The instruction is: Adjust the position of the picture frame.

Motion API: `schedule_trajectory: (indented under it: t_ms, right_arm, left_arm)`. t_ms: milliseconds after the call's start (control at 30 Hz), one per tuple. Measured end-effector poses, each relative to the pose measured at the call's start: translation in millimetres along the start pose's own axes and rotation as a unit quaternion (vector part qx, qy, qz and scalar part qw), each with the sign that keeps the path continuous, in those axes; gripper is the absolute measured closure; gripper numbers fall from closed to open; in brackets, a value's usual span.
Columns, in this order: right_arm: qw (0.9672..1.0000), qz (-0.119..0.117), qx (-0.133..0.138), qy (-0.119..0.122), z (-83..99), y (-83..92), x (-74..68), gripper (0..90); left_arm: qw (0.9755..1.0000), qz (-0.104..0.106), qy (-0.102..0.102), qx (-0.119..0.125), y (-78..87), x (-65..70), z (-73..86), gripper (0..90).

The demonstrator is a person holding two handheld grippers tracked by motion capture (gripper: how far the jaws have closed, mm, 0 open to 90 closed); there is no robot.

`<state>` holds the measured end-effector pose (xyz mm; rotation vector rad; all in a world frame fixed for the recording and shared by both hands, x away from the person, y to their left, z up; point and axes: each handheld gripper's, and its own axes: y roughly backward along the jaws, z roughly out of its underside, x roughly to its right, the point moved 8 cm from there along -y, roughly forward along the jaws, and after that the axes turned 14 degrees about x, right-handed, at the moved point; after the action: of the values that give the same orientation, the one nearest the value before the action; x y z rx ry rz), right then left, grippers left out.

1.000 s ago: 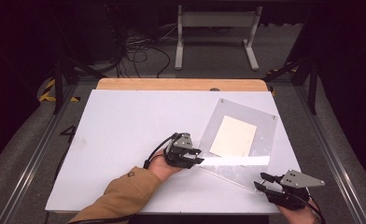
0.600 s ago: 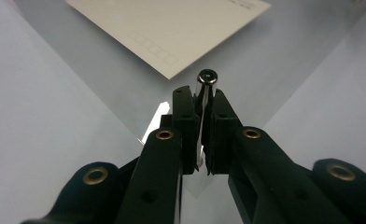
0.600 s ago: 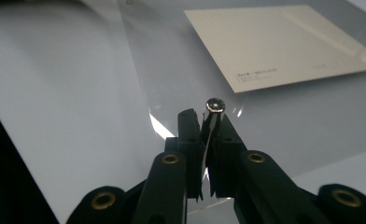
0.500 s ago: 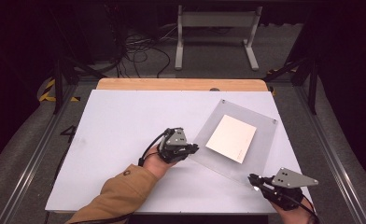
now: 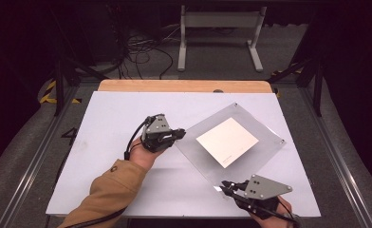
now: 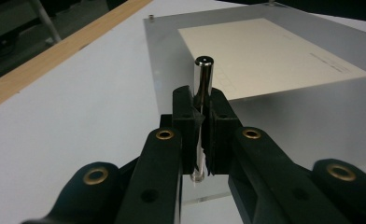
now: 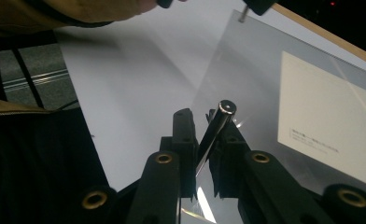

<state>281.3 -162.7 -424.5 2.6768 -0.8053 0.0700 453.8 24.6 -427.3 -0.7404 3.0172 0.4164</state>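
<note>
A clear acrylic plate (image 5: 198, 156) with a cream paper sheet (image 5: 227, 141) under it lies skewed on the white table (image 5: 108, 142). My left gripper (image 5: 180, 134) is at the plate's left corner. In the left gripper view, the left gripper (image 6: 200, 100) is shut on an upright chrome pin (image 6: 203, 77) at that corner of the plate (image 6: 312, 121). My right gripper (image 5: 224, 185) is at the near corner. Its jaws have just been closing, and the right gripper (image 7: 204, 121) is shut on a tilted chrome pin (image 7: 221, 119).
A wooden strip (image 5: 184, 85) runs along the table's far edge. Behind it are a white stand (image 5: 219, 28) and cables (image 5: 146, 52) on the floor. Metal rails (image 5: 336, 156) flank the table. A small post (image 6: 151, 17) marks the plate's far corner.
The plate and paper have turned clockwise on the table. My left gripper moved up and left with its corner, and my right gripper moved left with its corner.
</note>
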Motion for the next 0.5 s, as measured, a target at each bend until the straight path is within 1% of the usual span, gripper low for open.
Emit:
schedule_trajectory:
  t_ms: [33, 100, 133, 200, 267, 300, 333, 433, 467, 500]
  right_arm:
    - [1.0000, -0.007, -0.001, 0.001, -2.1, -5.4, -3.2, 81.3]
    - [0.9998, -0.020, -0.002, 0.002, -5.4, -15.7, -8.7, 81.3]
    - [0.9996, -0.027, -0.002, 0.000, -7.4, -21.7, -11.9, 81.2]
    - [0.9991, -0.042, -0.006, -0.003, -11.3, -34.9, -18.3, 81.1]
    - [0.9989, -0.046, -0.011, 0.002, -14.2, -44.6, -21.1, 81.1]
    - [0.9987, -0.048, -0.016, 0.011, -18.1, -55.0, -24.1, 81.2]
    - [0.9987, -0.048, -0.016, 0.011, -18.1, -55.0, -24.1, 81.2]
    - [0.9981, -0.058, -0.015, 0.018, -26.6, -71.1, -30.5, 81.1]
    - [0.9976, -0.065, -0.014, 0.021, -30.6, -78.2, -34.5, 81.1]
    - [0.9970, -0.072, -0.014, 0.025, -34.3, -85.7, -38.5, 81.2]
  left_arm:
    - [1.0000, -0.002, 0.005, 0.000, 0.0, -1.8, 0.0, 84.8]
    - [0.9999, -0.011, 0.001, -0.002, 0.2, -10.3, 0.7, 84.9]
    - [0.9999, -0.012, 0.004, -0.003, -0.3, -13.3, 1.7, 84.9]
    - [0.9997, -0.022, 0.004, -0.008, -0.6, -21.7, 5.3, 84.9]
    - [0.9995, -0.028, 0.014, -0.001, 0.3, -28.4, 8.2, 85.0]
    - [0.9994, -0.031, 0.018, 0.003, 1.1, -32.4, 9.2, 85.0]
    - [0.9993, -0.034, 0.018, 0.005, 2.0, -35.9, 9.9, 85.0]
    - [0.9989, -0.041, 0.019, 0.009, 2.5, -46.1, 9.4, 85.0]
    - [0.9989, -0.044, 0.014, 0.009, 2.0, -49.2, 8.4, 85.0]
    - [0.9987, -0.047, 0.014, 0.010, 1.4, -51.0, 7.9, 85.0]
